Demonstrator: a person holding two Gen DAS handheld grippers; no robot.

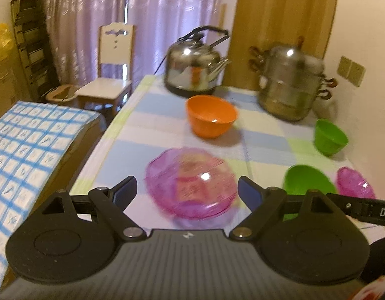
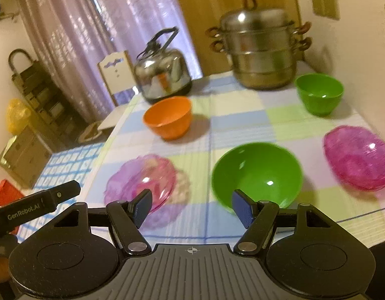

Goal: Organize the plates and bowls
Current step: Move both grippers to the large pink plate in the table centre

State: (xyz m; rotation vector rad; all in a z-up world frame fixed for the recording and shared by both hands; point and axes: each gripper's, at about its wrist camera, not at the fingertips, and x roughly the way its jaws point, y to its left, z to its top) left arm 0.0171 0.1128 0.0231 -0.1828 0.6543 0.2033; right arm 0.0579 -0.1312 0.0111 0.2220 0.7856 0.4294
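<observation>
Here, low in each wrist view, the left gripper (image 1: 187,191) and right gripper (image 2: 192,208) stand wide and empty. Beyond them on the checked tablecloth (image 2: 237,115) lie a pink plate (image 1: 191,182), a large green bowl (image 2: 257,175) and another pink plate (image 2: 357,157). Farther up sit an orange bowl (image 2: 168,117), a small green bowl (image 2: 318,92), a kettle (image 2: 162,75) and a steamer pot (image 2: 260,47).

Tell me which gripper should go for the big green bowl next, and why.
Right. The right gripper is open and empty, with the big green bowl just ahead. The left gripper, also open, faces the pink plate instead.
</observation>
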